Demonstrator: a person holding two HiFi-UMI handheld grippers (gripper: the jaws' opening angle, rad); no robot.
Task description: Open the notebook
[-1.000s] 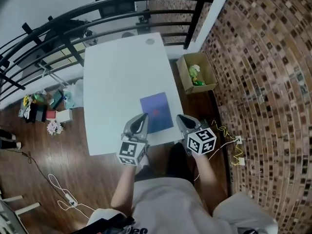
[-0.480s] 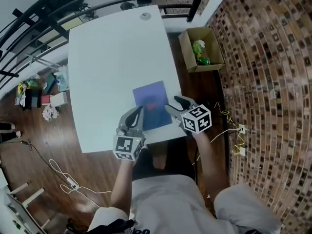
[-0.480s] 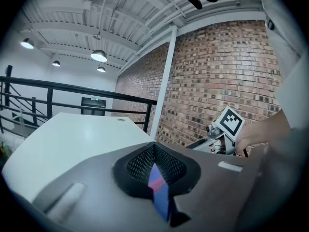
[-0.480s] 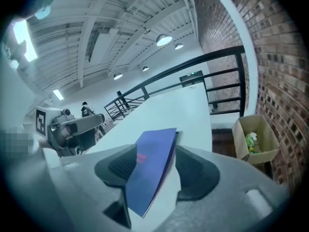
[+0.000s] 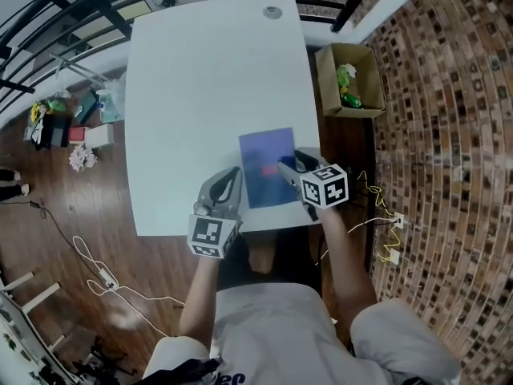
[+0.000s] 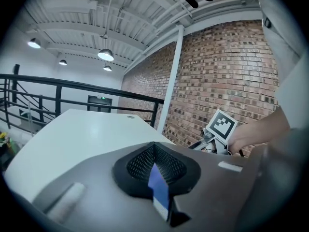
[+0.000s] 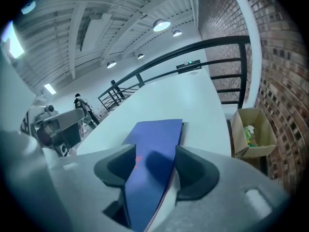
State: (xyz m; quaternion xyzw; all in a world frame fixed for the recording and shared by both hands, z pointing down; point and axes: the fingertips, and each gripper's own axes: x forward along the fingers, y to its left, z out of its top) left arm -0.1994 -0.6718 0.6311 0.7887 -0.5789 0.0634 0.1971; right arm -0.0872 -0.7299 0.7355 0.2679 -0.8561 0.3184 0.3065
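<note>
Right tongs (image 5: 290,163) just spreading wide, blue notebook (image 5: 263,152) seen between them, near corner hidden, left tongs (image 5: 232,176) pressed together.

No readable text; the red mark on the notebook (image 5: 265,146) is illegible.

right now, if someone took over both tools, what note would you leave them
Left tool: shut, empty, low beside the notebook's left side.
Right tool: open, jaws have just been opening; it sits over the notebook's near right part with the pads not pressing on it.
Notebook: closed, flat on the white table, near its front edge.
Done: nothing yet.
Left: probably catch the notebook's edge and fold it open.
</note>
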